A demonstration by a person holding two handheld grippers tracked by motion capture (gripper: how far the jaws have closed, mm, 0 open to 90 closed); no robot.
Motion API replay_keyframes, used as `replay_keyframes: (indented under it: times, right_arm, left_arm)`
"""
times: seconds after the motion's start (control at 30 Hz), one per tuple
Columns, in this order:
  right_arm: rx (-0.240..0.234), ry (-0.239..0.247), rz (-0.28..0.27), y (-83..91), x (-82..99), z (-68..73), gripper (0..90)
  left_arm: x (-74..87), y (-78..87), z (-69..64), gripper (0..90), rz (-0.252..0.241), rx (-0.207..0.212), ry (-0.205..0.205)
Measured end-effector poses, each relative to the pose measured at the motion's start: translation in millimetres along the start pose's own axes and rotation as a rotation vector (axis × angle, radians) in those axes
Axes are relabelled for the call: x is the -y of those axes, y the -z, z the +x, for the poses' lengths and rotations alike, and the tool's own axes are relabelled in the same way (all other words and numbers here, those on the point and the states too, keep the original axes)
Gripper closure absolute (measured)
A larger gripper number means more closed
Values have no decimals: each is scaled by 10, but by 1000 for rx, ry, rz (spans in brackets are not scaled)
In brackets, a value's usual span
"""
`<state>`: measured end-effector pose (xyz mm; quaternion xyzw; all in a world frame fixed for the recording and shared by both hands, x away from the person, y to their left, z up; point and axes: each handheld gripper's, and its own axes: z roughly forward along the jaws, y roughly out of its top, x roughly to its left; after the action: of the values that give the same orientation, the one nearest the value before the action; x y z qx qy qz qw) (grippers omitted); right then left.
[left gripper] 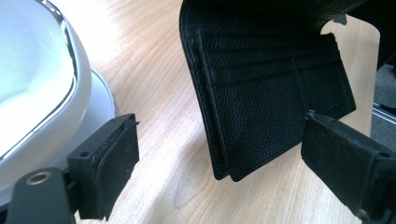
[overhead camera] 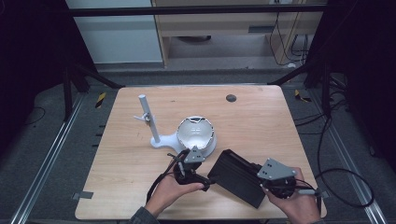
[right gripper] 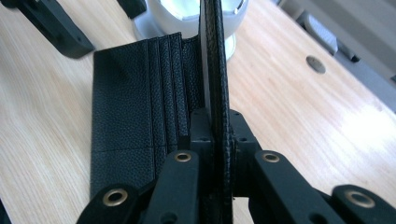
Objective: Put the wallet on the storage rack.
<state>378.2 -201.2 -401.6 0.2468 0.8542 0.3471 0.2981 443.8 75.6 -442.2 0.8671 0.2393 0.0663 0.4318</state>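
A: Where is the wallet right now?

B: The black leather wallet (overhead camera: 236,177) sits on the near right part of the wooden bench (overhead camera: 261,121), between the 2 hands. It is opened up: in the right gripper view 1 flap with its card slots lies flat on the wood, and the other flap stands upright on edge.

A: Which claw has it?

B: The right claw (right gripper: 215,135). Its jaws are clamped together on that upright flap, pads pressing both faces of the leather.

A: And the left one?

B: The left claw (left gripper: 219,154) has its jaws wide apart. The lower corner of the wallet hangs between them in the left gripper view, but neither pad touches it. From above, this claw sits just to the left of the wallet, held in the person's left hand (overhead camera: 175,186).

A: What else is close by?

B: A white bowl-shaped dish on a white base (overhead camera: 196,133) stands just beyond the left claw, near the middle of the bench. A white post (overhead camera: 148,119) rises from the same base on its left side. A small dark round disc (overhead camera: 230,98) lies well apart, toward the far edge
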Motion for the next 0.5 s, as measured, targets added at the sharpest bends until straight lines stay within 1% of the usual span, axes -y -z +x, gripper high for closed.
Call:
replay_keyframes:
  times: [0.07,0.13,0.17,0.3,0.33,0.37,0.4,0.5]
  right_arm:
    - [-2,-1,-30,41,-7,-9,839]
    - [-3,-4,-48,62,-15,-13,839]
    - [-6,-2,-62,72,-21,-16,839]
    - [-12,-9,-90,94,-46,-20,839]
    - [-13,-10,-99,99,-54,-22,839]
    - [-16,-13,-108,105,-62,-22,839]
    - [-20,-16,-118,111,-70,-23,839]
    - [-35,-19,-149,127,-100,-26,839]
  left_arm:
    - [-5,8,0,106,1,-3,-8]
    - [-12,14,-7,104,-1,9,-7]
    - [-17,18,-9,102,2,10,-16]
    - [-45,34,-22,101,-14,12,-18]
    - [-55,42,-20,102,-14,17,-22]
    - [-64,43,-24,103,-24,27,-11]
    - [-76,49,-23,106,-27,34,-16]
    - [-116,56,-27,110,-25,36,-25]
